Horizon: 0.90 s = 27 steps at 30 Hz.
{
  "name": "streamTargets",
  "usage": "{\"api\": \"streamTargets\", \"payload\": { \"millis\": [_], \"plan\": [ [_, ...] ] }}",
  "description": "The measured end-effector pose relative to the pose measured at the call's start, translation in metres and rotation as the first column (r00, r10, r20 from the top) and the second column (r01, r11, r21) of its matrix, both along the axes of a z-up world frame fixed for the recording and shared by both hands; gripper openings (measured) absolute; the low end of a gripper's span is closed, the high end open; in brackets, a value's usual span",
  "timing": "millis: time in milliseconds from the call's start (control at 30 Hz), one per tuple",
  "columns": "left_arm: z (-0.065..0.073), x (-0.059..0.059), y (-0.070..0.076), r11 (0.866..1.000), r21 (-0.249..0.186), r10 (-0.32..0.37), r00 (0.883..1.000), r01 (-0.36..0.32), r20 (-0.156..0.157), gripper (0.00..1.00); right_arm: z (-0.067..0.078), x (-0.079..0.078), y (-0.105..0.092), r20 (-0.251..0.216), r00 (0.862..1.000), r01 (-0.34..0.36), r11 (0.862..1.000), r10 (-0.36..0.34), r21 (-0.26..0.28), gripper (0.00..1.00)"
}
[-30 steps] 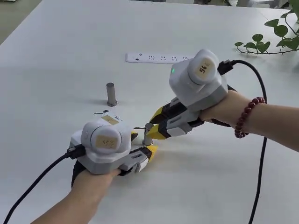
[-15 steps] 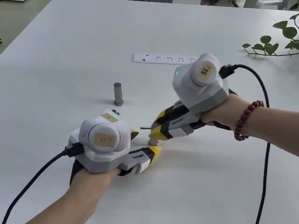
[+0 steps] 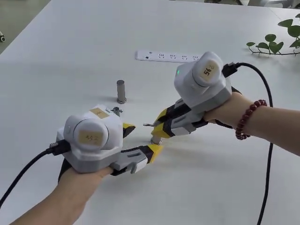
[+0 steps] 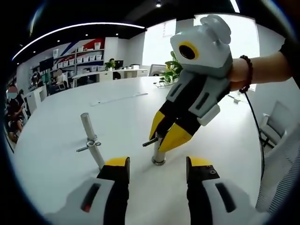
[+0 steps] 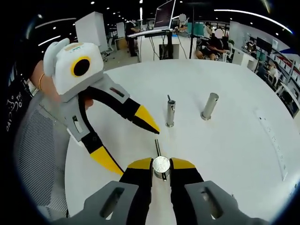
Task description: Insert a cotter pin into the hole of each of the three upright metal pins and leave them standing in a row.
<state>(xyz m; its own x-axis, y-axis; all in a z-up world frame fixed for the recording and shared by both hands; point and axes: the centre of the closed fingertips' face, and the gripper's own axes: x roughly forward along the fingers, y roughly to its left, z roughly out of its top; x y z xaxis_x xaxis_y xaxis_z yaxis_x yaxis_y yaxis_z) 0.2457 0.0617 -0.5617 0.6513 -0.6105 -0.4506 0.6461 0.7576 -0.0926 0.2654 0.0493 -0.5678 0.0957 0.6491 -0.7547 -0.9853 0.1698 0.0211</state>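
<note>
Cotter pin (image 3: pixel 148 124) juts sideways from the top of the nearest metal pin (image 3: pixel 155 139) in the head view. That pin stands upright on the white table (image 3: pixel 70 47) under the tips of my right claw (image 3: pixel 158 130), which are drawn together at its top. My left claw (image 3: pixel 141 138) sits just beside it with its jaws spread, gripping nothing. A second pin (image 3: pixel 115 111), with a cotter through it, peeks out from behind the left claw's body, and a bare pin (image 3: pixel 121 91) stands farther back. A power strip (image 3: pixel 166 56) lies beyond them, and a plant (image 3: pixel 276 40) trails in at the far right corner.

In the left gripper view my own two jaws rise apart on either side of the metal pin's base, clear of it. The right claw comes down from the upper right with its tips pinched over the pin's top, and the cotter pin sticks out to the left. The second pin stands off to the left, its cotter lying across it.

In the right gripper view my jaws are clamped on the round top of the metal pin, and the cotter pin points forward past it. The left claw reaches in from the left, wide open, with one yellow tip near the cotter pin's end. Beyond stand the second pin and the bare pin, side by side.
</note>
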Motion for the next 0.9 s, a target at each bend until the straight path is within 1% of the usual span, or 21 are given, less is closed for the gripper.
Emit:
{"api": "streamTargets", "payload": {
  "millis": [100, 200, 267, 367, 467, 600, 733, 900],
  "plan": [
    [0.006, -0.005, 0.009, 1.000, -0.005, 0.006, 1.000, -0.006, 0.006, 0.50, 0.000, 0.001, 0.000, -0.003, 1.000, 0.010, 1.000, -0.010, 0.003, 0.08],
    [0.012, -0.010, 0.016, 0.999, -0.031, 0.022, 1.000, -0.021, 0.009, 0.52, 0.000, 0.002, 0.000, 0.004, 1.000, 0.010, 1.000, -0.010, -0.001, 0.08],
    [0.015, -0.012, 0.019, 0.999, -0.031, 0.025, 1.000, -0.024, 0.012, 0.54, 0.000, 0.001, 0.000, 0.004, 1.000, 0.008, 1.000, -0.008, -0.002, 0.08],
    [0.019, -0.015, 0.023, 0.999, -0.037, 0.028, 0.999, -0.027, 0.017, 0.57, 0.001, 0.001, 0.000, 0.003, 1.000, 0.007, 1.000, -0.007, -0.005, 0.08],
    [0.023, -0.018, 0.026, 0.999, -0.040, 0.025, 1.000, -0.025, 0.016, 0.59, 0.001, 0.004, 0.000, 0.007, 1.000, 0.006, 1.000, -0.006, -0.009, 0.08],
    [0.027, -0.020, 0.031, 0.998, -0.055, 0.039, 0.999, -0.038, 0.020, 0.63, 0.003, 0.008, 0.000, 0.012, 1.000, 0.018, 1.000, -0.018, -0.004, 0.08],
    [0.034, -0.022, 0.036, 0.997, -0.066, 0.048, 0.998, -0.046, 0.035, 0.67, 0.006, 0.014, 0.002, 0.017, 1.000, 0.018, 1.000, -0.018, 0.001, 0.08],
    [0.034, -0.025, 0.038, 0.996, -0.083, 0.037, 0.999, -0.034, 0.032, 0.72, 0.006, 0.021, 0.004, 0.030, 1.000, 0.004, 1.000, -0.004, -0.002, 0.08]
  ]
}}
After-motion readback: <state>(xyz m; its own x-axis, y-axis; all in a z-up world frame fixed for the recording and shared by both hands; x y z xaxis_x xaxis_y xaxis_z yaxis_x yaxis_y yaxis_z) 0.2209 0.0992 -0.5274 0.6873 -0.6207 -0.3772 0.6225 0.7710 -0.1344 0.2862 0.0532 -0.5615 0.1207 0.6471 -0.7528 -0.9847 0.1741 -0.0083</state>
